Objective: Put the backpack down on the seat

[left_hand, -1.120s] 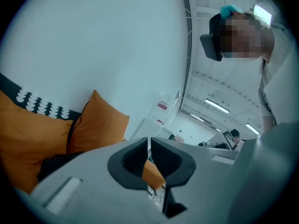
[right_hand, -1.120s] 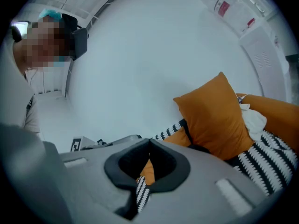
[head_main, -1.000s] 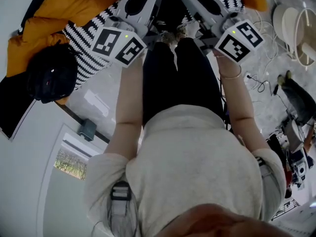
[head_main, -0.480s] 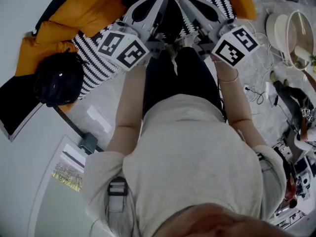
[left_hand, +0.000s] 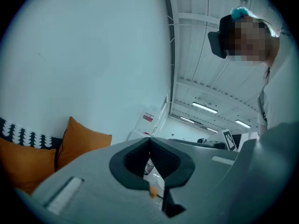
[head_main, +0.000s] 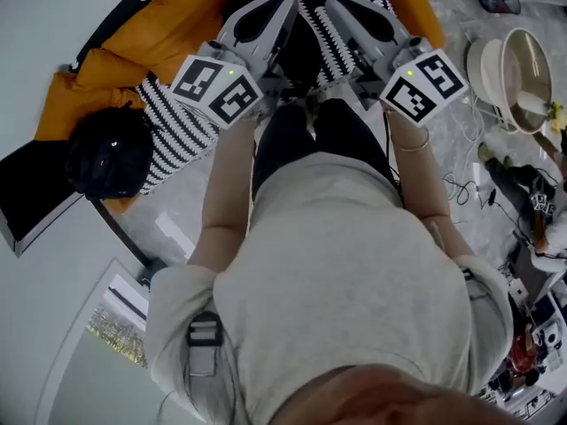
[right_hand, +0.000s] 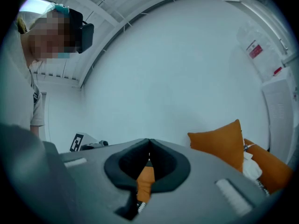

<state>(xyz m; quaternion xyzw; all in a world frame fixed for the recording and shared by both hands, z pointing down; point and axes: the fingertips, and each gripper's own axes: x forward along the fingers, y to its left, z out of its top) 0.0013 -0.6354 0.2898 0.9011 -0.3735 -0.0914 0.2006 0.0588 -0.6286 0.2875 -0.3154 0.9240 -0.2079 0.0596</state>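
Note:
The black backpack lies on the left end of the seat, an orange sofa partly covered by a black-and-white patterned throw. Neither gripper touches it. My left gripper and right gripper are side by side above the sofa's middle, pointing level toward the wall, well right of the backpack. In the left gripper view the left gripper has its jaw tips together with nothing held. In the right gripper view the right gripper also has its tips touching, and only orange sofa shows behind them.
An orange cushion leans on the white wall, and another orange cushion shows in the right gripper view. On the floor at right are round white dishes, cables and small clutter. The person's legs stand against the sofa front.
Both grippers have risen together in front of the sofa, still shut and with nothing in them. The backpack stays in the same spot on the seat.

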